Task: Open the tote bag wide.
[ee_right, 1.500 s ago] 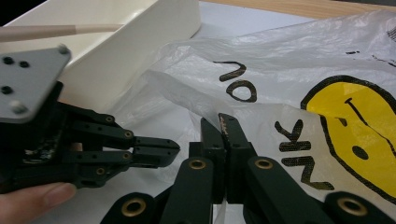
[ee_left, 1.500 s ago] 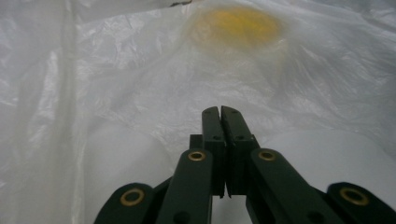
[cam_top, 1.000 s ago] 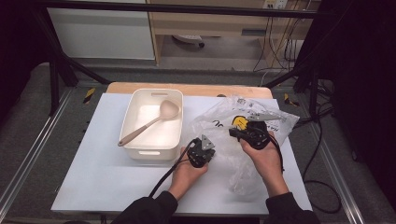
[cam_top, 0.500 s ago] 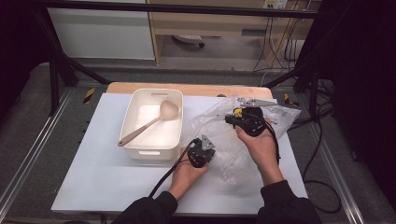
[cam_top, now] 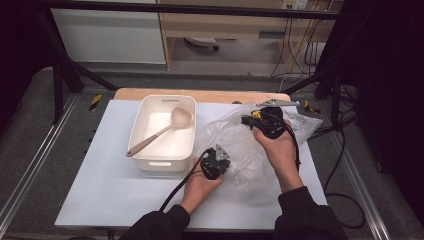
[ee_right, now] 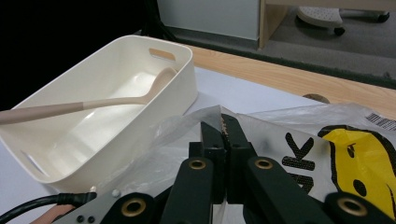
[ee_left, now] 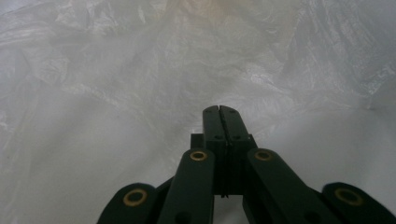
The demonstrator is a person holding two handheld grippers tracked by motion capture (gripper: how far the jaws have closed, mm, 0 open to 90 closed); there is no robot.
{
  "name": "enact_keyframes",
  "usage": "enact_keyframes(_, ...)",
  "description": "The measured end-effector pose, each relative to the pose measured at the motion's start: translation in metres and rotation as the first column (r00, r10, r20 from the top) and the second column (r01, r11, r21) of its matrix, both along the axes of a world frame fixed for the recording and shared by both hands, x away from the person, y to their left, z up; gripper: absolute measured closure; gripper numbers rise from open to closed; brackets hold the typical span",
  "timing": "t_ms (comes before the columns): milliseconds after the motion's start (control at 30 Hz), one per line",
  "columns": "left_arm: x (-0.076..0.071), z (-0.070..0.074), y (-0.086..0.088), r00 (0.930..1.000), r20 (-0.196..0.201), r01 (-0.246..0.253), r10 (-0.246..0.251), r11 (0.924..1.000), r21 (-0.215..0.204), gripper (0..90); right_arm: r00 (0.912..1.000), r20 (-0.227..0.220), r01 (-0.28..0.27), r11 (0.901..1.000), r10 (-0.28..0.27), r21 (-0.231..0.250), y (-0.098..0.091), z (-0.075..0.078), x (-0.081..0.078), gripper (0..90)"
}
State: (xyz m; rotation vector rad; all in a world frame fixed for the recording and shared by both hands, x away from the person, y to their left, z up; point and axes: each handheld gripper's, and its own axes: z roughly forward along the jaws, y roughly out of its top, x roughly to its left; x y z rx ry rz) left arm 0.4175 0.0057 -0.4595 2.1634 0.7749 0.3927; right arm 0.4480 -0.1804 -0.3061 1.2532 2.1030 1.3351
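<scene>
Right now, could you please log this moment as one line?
left tongs: shut on bag | right tongs: shut on bag edge | ladle: in tub

Left tool (cam_top: pixel 216 162) closed and low; right tool (cam_top: pixel 264 121) closed, raised.

A laboratory recording station. The white worktop (cam_top: pixel 100 200) sits inside a black metal frame (cam_top: pixel 60 75) whose struts brace to a grey carpeted floor (cam_top: pixel 30 150). Loose cables (cam_top: pixel 300 55) hang behind it beside a light wooden cabinet (cam_top: pixel 225 25) and a white cupboard (cam_top: pixel 110 35). Surroundings are dark, with light falling on the worktop alone.
</scene>
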Motion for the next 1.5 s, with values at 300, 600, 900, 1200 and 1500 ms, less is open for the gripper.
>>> enact_keyframes(300, -0.004, 0.005, 0.007, 0.9998, -0.020, 0.006, -0.007, 0.9993, -0.036, 90.0, 0.9995, -0.031, -0.004, 1.0000, 0.004, -0.009, 0.006, -0.009, 0.010, 90.0)
enact_keyframes(600, -0.031, 0.048, 0.024, 0.9990, 0.015, 0.043, -0.041, 0.9907, -0.129, 90.0, 0.9991, -0.033, -0.026, 0.9995, 0.025, -0.018, 0.007, -0.009, 0.003, 90.0)
enact_keyframes(900, -0.044, 0.085, 0.047, 0.9995, 0.017, 0.028, -0.026, 0.9850, -0.170, 73.8, 0.9985, -0.050, -0.026, 0.9994, 0.025, -0.024, 0.006, -0.015, -0.001, 90.0)
enact_keyframes(1200, -0.045, 0.116, 0.078, 0.9983, 0.049, -0.023, 0.032, 0.9838, -0.178, 38.6, 0.9974, -0.066, -0.031, 0.9989, 0.029, -0.035, 0.004, -0.025, -0.005, 90.0)
enact_keyframes(1500, -0.034, 0.136, 0.116, 0.9951, 0.057, -0.069, 0.080, 0.9813, -0.180, 16.6, 0.9969, -0.072, -0.033, 0.9989, 0.030, -0.034, 0.004, -0.031, -0.007, 90.0)
